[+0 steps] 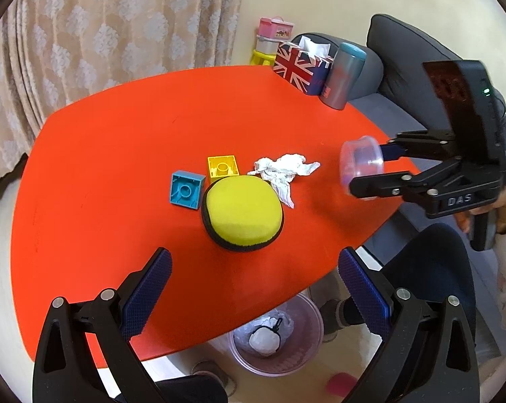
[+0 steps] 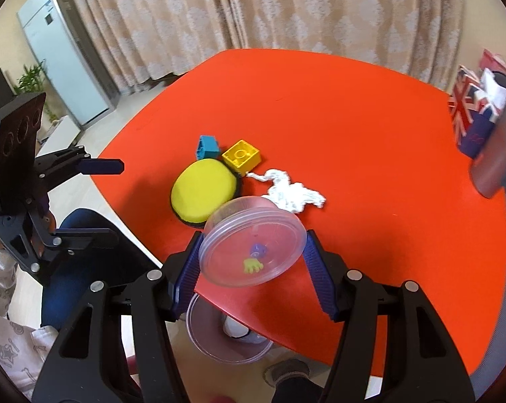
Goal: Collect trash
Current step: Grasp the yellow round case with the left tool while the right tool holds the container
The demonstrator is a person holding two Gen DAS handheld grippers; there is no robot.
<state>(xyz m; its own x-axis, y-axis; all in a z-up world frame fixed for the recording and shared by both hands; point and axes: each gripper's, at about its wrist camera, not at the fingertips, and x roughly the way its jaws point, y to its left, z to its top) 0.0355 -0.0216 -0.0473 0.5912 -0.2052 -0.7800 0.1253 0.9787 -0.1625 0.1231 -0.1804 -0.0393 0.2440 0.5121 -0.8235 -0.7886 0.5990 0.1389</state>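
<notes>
Between right claw (image 2: 251, 262) pads: clear plastic tub (image 2: 253, 243), gripped, tilted.

red tbl (image 1: 118, 154) | on it: yel pouch (image 1: 242, 213), 2 blocks (image 1: 186, 194), tissue wad (image 1: 281, 171), tissue box (image 1: 298, 67), tumbler (image 1: 343, 75)

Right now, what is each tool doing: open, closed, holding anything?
Left tool: open, holding nothing.
Right tool: closed on the clear plastic container, lifted above the red table.

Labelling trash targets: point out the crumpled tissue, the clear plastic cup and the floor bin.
crumpled tissue (image 1: 281, 171), left wrist view, middle of the wad.
clear plastic cup (image 2: 253, 250), right wrist view, its round transparent face.
floor bin (image 1: 311, 315), left wrist view, clear right wall.
</notes>
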